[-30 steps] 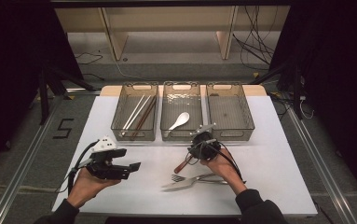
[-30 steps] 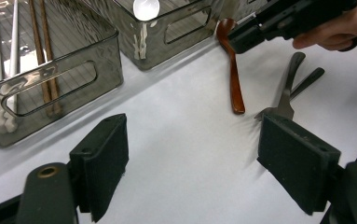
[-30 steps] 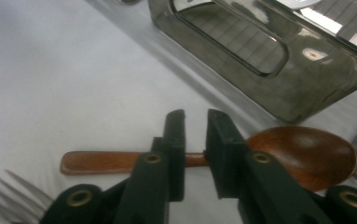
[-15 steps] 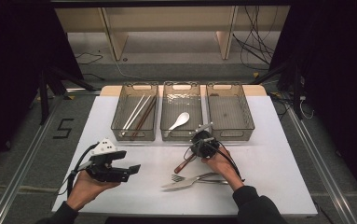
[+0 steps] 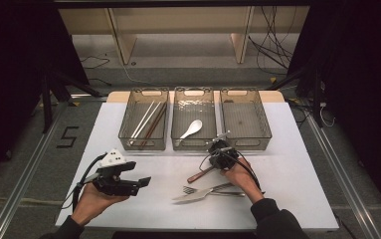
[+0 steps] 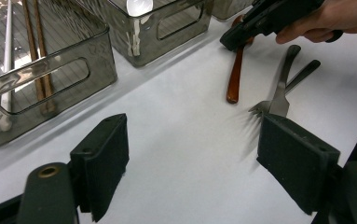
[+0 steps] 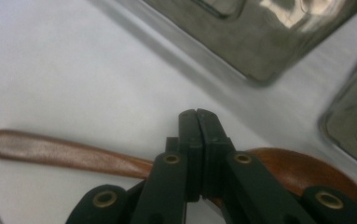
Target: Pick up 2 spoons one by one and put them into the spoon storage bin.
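Wooden spoon (image 7: pixel 69 156) lies on table (image 5: pixel 297 174) just before middle bin (image 5: pixel 194 144). Right hand-held gripper (image 7: pixel 197 140) has just been closing, jaws pressed together on spoon's neck. Left hand-held gripper (image 6: pixel 192 161) spread, idle. Risk: narrow pinch on smooth neck lets spoon swivel or slip, clipping bin rim or nearby forks (image 5: pixel 205 191).

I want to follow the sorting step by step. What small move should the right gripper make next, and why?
Probably a short lift straight up. The right gripper has just been closing and now pinches the wooden spoon at its neck, while the spoon lies flat on the table. The middle bin, which holds a white spoon, stands just beyond, so the spoon must clear its wall.
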Demonstrator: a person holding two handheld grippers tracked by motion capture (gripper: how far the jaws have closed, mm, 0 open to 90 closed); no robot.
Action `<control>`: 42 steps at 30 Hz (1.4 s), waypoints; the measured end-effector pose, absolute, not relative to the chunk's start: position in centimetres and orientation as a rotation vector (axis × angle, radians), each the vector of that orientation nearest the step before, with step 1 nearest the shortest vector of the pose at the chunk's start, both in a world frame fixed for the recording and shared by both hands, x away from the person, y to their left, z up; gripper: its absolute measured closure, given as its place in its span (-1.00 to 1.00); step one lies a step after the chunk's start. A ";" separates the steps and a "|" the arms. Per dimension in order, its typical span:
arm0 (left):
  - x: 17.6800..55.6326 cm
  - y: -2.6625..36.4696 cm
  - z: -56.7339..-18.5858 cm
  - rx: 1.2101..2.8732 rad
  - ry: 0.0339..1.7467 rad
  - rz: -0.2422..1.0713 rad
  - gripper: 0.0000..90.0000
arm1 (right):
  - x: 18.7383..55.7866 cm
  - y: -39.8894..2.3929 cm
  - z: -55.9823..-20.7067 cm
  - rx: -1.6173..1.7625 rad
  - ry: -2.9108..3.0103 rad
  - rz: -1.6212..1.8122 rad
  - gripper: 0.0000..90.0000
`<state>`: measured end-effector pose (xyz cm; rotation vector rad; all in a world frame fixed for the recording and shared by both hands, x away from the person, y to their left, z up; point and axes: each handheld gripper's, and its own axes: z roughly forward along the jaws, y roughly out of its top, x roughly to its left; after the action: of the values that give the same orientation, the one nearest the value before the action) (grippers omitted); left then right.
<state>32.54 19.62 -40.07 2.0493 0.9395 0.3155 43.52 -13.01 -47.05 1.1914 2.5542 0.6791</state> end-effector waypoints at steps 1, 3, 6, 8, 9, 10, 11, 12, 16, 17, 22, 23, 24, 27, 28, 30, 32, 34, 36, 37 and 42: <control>32.5 19.6 -40.1 2.051 0.940 0.315 -0.47 | 43.4 -13.1 -47.0 1.194 2.561 0.668 1.00; 32.5 19.6 -40.0 2.047 0.941 0.315 -0.47 | 43.1 -13.2 -46.9 1.201 2.567 0.651 1.00; 32.5 19.6 -40.0 2.046 0.941 0.314 -0.47 | 42.8 -13.5 -46.7 1.211 2.580 0.636 1.00; 32.4 19.7 -40.0 2.047 0.939 0.314 -0.47 | 42.5 -13.7 -46.6 1.223 2.587 0.625 1.00; 32.4 19.7 -40.0 2.047 0.937 0.315 -0.47 | 42.4 -13.8 -46.6 1.223 2.601 0.614 1.00; 32.4 19.7 -40.0 2.045 0.936 0.316 -0.47 | 42.2 -13.9 -46.6 1.223 2.608 0.601 1.00; 32.4 19.8 -40.0 2.042 0.937 0.315 -0.47 | 42.1 -14.0 -46.6 1.212 2.609 0.598 1.00; 32.4 19.7 -40.0 2.036 0.942 0.316 -0.47 | 41.9 -14.0 -46.6 1.216 2.609 0.599 1.00; 32.4 19.7 -40.0 2.035 0.940 0.318 -0.47 | 41.5 -14.3 -46.5 1.199 2.623 0.609 0.97; 32.4 19.7 -40.0 2.033 0.942 0.316 -0.47 | 41.5 -14.3 -46.4 1.192 2.620 0.614 0.97; 32.4 19.7 -40.1 2.045 0.936 0.314 -0.47 | 41.6 -14.3 -46.4 1.190 2.615 0.622 0.92; 32.5 19.7 -40.1 2.044 0.937 0.313 -0.47 | 41.7 -14.3 -46.4 1.184 2.614 0.631 0.91; 32.5 19.7 -40.1 2.044 0.936 0.314 -0.47 | 41.7 -14.3 -46.4 1.185 2.613 0.635 0.90; 32.5 19.7 -40.1 2.042 0.938 0.313 -0.47 | 42.0 -14.2 -46.5 1.175 2.614 0.648 0.85; 32.5 19.7 -40.1 2.042 0.938 0.314 -0.47 | 42.0 -14.2 -46.5 1.179 2.615 0.645 0.81; 32.5 19.7 -40.1 2.043 0.935 0.313 -0.47 | 42.1 -14.3 -46.5 1.178 2.615 0.652 0.77; 32.5 19.7 -40.0 2.042 0.935 0.313 -0.47 | 42.2 -14.4 -46.1 1.155 2.618 0.675 0.66; 32.5 19.7 -40.0 2.036 0.939 0.312 -0.47 | 42.2 -14.5 -45.6 1.111 2.633 0.721 0.43; 32.5 19.7 -40.1 2.034 0.938 0.313 -0.47 | 42.1 -14.4 -45.1 1.068 2.689 0.721 0.13; 32.5 19.7 -40.0 2.035 0.938 0.314 -0.47 | 42.1 -14.4 -45.0 1.027 2.719 0.719 0.05; 32.5 19.8 -40.0 2.032 0.936 0.321 -0.47 | 41.5 -13.9 -45.0 0.893 2.782 0.667 -0.18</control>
<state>32.46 19.79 -39.97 2.0321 0.9359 0.3211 41.51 -13.87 -45.00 0.8927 2.7820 0.6667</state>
